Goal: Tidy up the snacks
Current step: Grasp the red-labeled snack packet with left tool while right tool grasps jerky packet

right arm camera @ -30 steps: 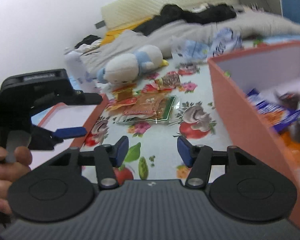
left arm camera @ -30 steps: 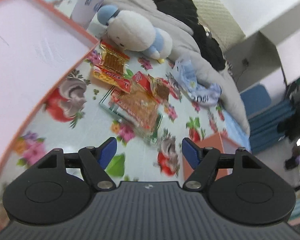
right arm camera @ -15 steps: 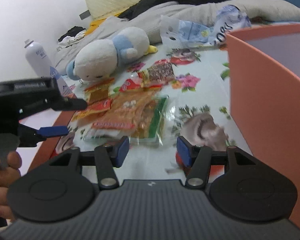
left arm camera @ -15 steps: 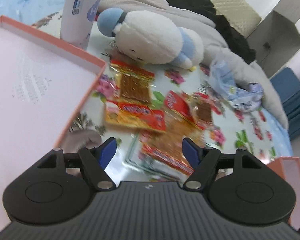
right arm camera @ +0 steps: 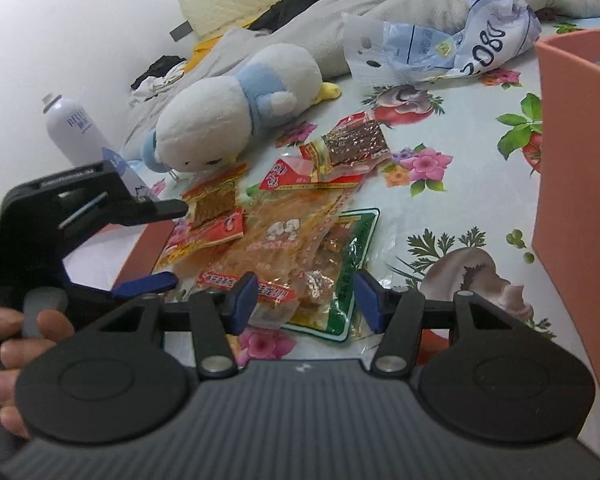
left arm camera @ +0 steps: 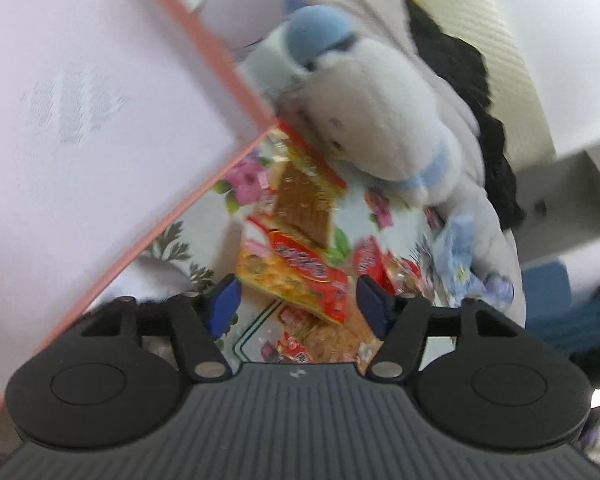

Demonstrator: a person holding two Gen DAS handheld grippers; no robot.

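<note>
Your left claw (left arm camera: 296, 300) hangs over the near end of the snack pile (right arm camera: 284, 236) with its jaws closing. The orange-and-red packet (left arm camera: 296, 276) sits in the gap, but the pads do not yet press on it, so nothing is gripped. You have it angled down, probably to pinch the packet's edge off the flowered cloth (right arm camera: 460, 184).

Your right claw (right arm camera: 304, 300) is also closing, low over the big clear packet (right arm camera: 296, 240) that lies across a green-edged bag (right arm camera: 356, 252). Its pads straddle the packet's near end without clamping it.

The snacks lie heaped between the shallow pink tray (left arm camera: 80, 120) on your left and the tall orange box (right arm camera: 580, 160) on your right, which are likely the two places to sort into.

A plush bird (right arm camera: 236, 112) lies touching the far packets, so lift clear of it. A spray bottle (right arm camera: 74, 128) stands behind the tray.
</note>
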